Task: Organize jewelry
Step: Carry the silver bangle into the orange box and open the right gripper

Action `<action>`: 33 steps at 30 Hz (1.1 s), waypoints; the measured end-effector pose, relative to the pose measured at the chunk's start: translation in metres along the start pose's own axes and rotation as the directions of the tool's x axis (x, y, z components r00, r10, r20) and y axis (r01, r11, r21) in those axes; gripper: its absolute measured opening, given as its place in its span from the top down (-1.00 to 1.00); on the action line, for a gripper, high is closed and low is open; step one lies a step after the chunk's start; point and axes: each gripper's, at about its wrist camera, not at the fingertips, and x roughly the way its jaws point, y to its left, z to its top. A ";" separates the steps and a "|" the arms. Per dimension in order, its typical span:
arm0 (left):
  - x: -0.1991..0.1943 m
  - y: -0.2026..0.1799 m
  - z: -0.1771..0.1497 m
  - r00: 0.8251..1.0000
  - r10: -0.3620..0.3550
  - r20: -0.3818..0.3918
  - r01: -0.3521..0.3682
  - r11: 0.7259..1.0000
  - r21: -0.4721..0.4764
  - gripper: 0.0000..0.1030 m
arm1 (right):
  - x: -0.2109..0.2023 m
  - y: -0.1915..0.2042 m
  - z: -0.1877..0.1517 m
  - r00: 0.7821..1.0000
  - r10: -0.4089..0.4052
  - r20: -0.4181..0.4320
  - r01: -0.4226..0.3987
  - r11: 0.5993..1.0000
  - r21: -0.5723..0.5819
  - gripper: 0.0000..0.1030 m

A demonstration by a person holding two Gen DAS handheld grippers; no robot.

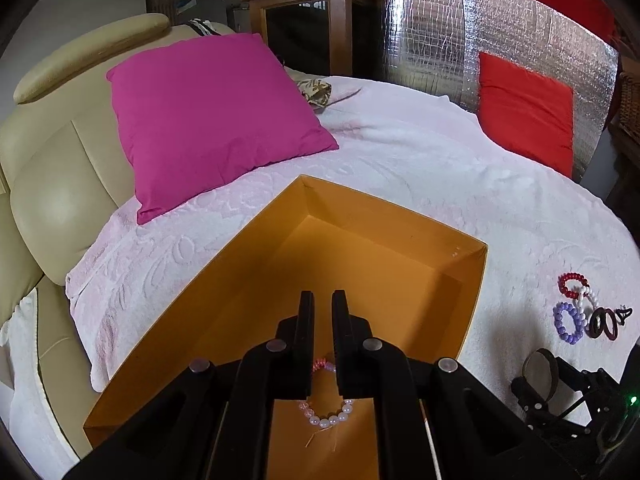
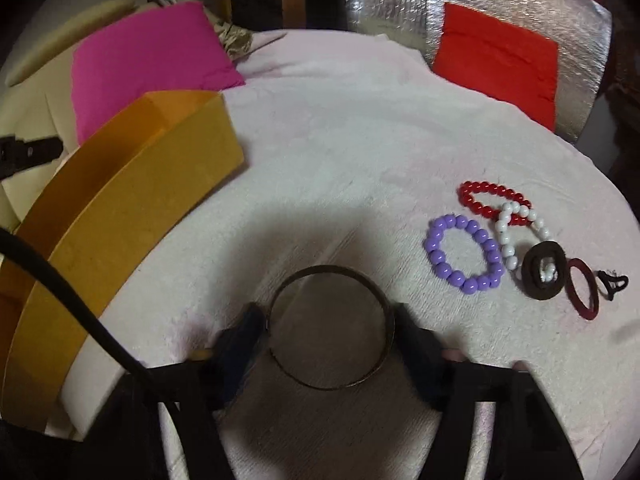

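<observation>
Two grippers work over a white blanket [image 2: 340, 152]. Left gripper [image 1: 322, 300] hangs shut and empty above the orange box [image 1: 400, 224], where a pink bracelet [image 1: 326, 416] lies. Right gripper [image 2: 332, 320] clasps a thin bangle [image 2: 332, 328]; farther right lie purple [image 2: 464, 260], red [image 2: 494, 200] and white [image 2: 516, 236] bracelets.

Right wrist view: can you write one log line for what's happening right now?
right tool: around the thin bangle, grip unclear | left tool: shut, empty, over orange box | pale bead bracelet: in box
</observation>
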 end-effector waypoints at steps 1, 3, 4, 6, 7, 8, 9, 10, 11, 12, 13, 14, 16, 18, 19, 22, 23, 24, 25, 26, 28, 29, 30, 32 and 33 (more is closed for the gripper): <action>0.000 0.000 0.000 1.000 -0.001 0.001 0.001 1.000 0.000 0.85 | 0.000 -0.002 0.000 1.000 0.005 0.002 -0.005 1.000 0.013 -0.22; 0.000 0.001 0.000 1.000 -0.003 0.001 0.003 1.000 -0.001 0.85 | -0.001 -0.006 0.000 1.000 0.008 0.010 -0.009 1.000 0.029 -0.22; 0.000 0.002 0.000 1.000 -0.004 0.000 0.004 1.000 -0.002 0.85 | -0.001 -0.007 0.000 1.000 0.009 0.012 -0.010 1.000 0.029 -0.22; 0.000 0.005 0.001 1.000 -0.003 0.004 0.003 1.000 -0.012 0.85 | -0.005 -0.008 0.001 0.999 0.022 0.023 -0.023 0.999 0.033 -0.22; 0.000 0.007 0.002 1.000 0.001 0.006 -0.001 1.000 -0.018 0.85 | -0.009 -0.008 0.002 0.999 0.034 0.034 -0.035 0.999 0.041 -0.22; 0.000 0.009 0.002 1.000 0.005 0.008 -0.005 1.000 -0.023 0.85 | -0.014 -0.009 0.004 0.998 0.045 0.047 -0.047 0.998 0.049 -0.22; 0.001 0.012 0.004 1.000 0.013 0.011 -0.013 0.999 -0.032 0.85 | -0.019 -0.009 0.007 0.997 0.052 0.061 -0.055 0.997 0.054 -0.22; 0.001 0.014 0.004 1.000 0.021 0.013 -0.021 0.999 -0.037 0.85 | -0.026 -0.007 0.011 0.995 0.061 0.081 -0.066 0.996 0.058 -0.22; 0.001 0.019 0.006 0.999 0.037 0.016 -0.036 0.998 -0.048 0.85 | -0.030 -0.004 0.016 0.993 0.073 0.098 -0.079 0.995 0.060 -0.22; 0.002 0.022 0.006 0.999 0.046 0.017 -0.045 0.997 -0.056 0.85 | -0.035 -0.001 0.021 0.990 0.088 0.114 -0.095 0.994 0.058 -0.22; 0.002 0.027 0.007 0.998 0.059 0.018 -0.057 0.996 -0.066 0.85 | -0.040 0.004 0.029 0.986 0.106 0.130 -0.113 0.992 0.052 -0.22; 0.003 0.035 0.008 0.997 0.080 0.018 -0.078 0.994 -0.082 0.85 | -0.043 0.010 0.039 0.983 0.118 0.143 -0.126 0.991 0.046 -0.22; 0.004 0.049 0.009 0.994 0.109 0.013 -0.107 0.988 -0.113 0.85 | -0.045 0.024 0.058 0.978 0.144 0.152 -0.150 0.988 0.026 -0.22; 0.005 0.062 0.010 0.991 0.136 0.007 -0.134 0.980 -0.146 0.85 | -0.044 0.040 0.076 0.976 0.160 0.150 -0.162 0.987 0.000 -0.22; 0.005 0.069 0.010 0.989 0.149 0.006 -0.146 0.976 -0.163 0.84 | -0.043 0.050 0.085 0.975 0.167 0.148 -0.166 0.986 -0.015 -0.22; 0.004 0.087 0.010 0.981 0.192 0.005 -0.187 0.960 -0.209 0.80 | -0.035 0.079 0.104 0.976 0.175 0.131 -0.169 0.984 -0.058 -0.22; 0.004 0.092 0.010 0.978 0.207 0.005 -0.201 0.955 -0.216 0.71 | -0.030 0.089 0.109 0.978 0.171 0.120 -0.164 0.984 -0.071 -0.22; 0.004 0.096 0.009 0.976 0.218 0.004 -0.211 0.952 -0.222 0.67 | -0.024 0.099 0.112 0.980 0.171 0.103 -0.164 0.983 -0.079 -0.23; 0.004 0.099 0.009 0.974 0.226 0.002 -0.220 0.949 -0.227 0.62 | -0.017 0.106 0.114 0.981 0.172 0.084 -0.165 0.983 -0.081 -0.23; 0.005 0.101 0.008 0.973 0.230 0.000 -0.224 0.947 -0.231 0.60 | -0.011 0.112 0.116 0.984 0.167 0.066 -0.162 0.984 -0.080 -0.23; 0.006 0.104 0.007 0.973 0.230 -0.006 -0.225 0.946 -0.235 0.59 | 0.003 0.119 0.119 0.988 0.149 0.037 -0.146 0.987 -0.071 -0.24; 0.006 0.105 0.007 0.974 0.226 -0.010 -0.222 0.947 -0.234 0.57 | 0.011 0.122 0.120 0.989 0.143 0.023 -0.141 0.988 -0.063 -0.25; 0.007 0.104 0.006 0.975 0.223 -0.011 -0.219 0.948 -0.232 0.56 | 0.016 0.122 0.120 0.990 0.138 0.013 -0.137 0.989 -0.054 -0.26; 0.007 0.102 0.006 0.975 0.220 -0.009 -0.217 0.950 -0.224 0.53 | 0.022 0.120 0.121 0.992 0.125 0.007 -0.124 0.992 -0.032 -0.26; 0.007 0.100 0.006 0.976 0.218 -0.007 -0.214 0.952 -0.218 0.52 | 0.021 0.117 0.121 0.993 0.119 0.011 -0.119 0.993 -0.019 -0.26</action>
